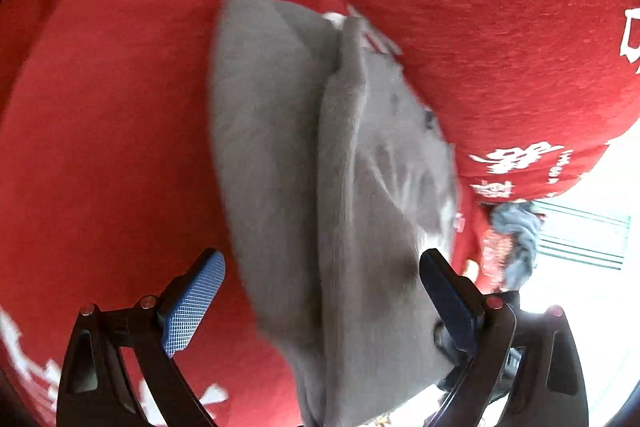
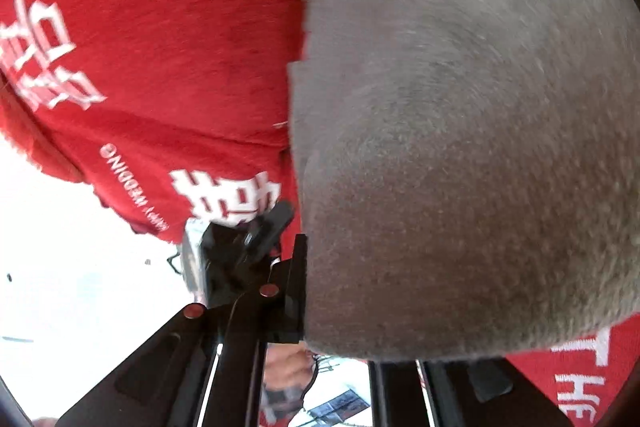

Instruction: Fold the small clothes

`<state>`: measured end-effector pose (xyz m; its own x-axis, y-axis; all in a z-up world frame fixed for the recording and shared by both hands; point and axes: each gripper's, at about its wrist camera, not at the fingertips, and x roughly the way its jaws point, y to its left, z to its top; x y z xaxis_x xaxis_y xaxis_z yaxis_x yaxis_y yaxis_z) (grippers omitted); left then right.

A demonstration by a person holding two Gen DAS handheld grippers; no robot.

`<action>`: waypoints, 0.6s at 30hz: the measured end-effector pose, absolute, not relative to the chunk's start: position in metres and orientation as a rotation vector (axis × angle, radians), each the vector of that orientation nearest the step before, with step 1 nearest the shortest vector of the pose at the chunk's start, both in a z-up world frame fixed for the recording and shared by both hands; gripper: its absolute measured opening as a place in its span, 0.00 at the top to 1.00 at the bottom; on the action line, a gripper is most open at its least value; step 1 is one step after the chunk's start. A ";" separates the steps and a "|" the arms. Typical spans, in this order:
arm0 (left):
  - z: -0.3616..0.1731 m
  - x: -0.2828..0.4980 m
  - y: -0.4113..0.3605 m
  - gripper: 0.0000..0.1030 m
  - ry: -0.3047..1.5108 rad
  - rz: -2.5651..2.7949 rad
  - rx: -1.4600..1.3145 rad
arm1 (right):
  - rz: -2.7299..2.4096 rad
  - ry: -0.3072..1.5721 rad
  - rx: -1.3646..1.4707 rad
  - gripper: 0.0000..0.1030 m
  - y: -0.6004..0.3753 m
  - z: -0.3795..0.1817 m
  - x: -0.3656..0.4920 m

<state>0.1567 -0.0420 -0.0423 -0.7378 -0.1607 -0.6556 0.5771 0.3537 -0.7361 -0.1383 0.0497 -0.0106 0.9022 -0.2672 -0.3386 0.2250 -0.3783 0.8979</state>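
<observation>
A small grey garment (image 1: pixel 328 163) lies folded lengthwise on a red cloth-covered surface (image 1: pixel 112 115). In the left wrist view my left gripper (image 1: pixel 320 299) is open, its blue-padded fingers (image 1: pixel 192 307) standing either side of the garment's near end. In the right wrist view the grey garment (image 2: pixel 472 147) fills the right half of the frame and covers most of my right gripper. Only its left finger (image 2: pixel 294 291) shows, pressed against the cloth's edge. The right finger is hidden.
The red cloth (image 2: pixel 160 39) carries white printed characters and hangs over an edge. A crumpled grey-blue item (image 1: pixel 518 239) lies at the right past the red cloth. Bright floor (image 2: pixel 80 287) shows below. The other gripper's black body (image 2: pixel 236 251) sits near the left finger.
</observation>
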 end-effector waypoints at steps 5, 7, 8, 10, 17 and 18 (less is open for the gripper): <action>-0.039 0.126 -0.071 0.05 1.931 -1.510 0.394 | -0.515 0.031 1.821 0.92 0.040 0.006 -0.137; -0.035 0.110 -0.082 0.09 1.864 -1.513 0.481 | -0.516 0.077 1.816 0.92 0.043 0.005 -0.134; -0.034 0.102 -0.086 0.28 1.822 -1.509 0.540 | -0.517 0.112 1.815 0.92 0.044 0.004 -0.130; -0.037 0.094 -0.092 0.57 1.792 -1.492 0.628 | -0.516 0.184 1.811 0.92 0.048 0.003 -0.123; -0.029 0.087 -0.089 0.75 1.665 -1.477 0.728 | -0.541 0.569 1.716 0.83 0.067 0.008 -0.121; -0.024 0.084 -0.090 0.75 1.632 -1.478 0.743 | -0.542 0.582 1.710 0.83 0.070 0.009 -0.126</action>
<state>0.0843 -0.0897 -0.0241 -0.5119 -0.0856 -0.8548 0.8421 0.1465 -0.5190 -0.1256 0.0697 0.0092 0.7670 0.0928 -0.6349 0.6398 -0.1850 0.7459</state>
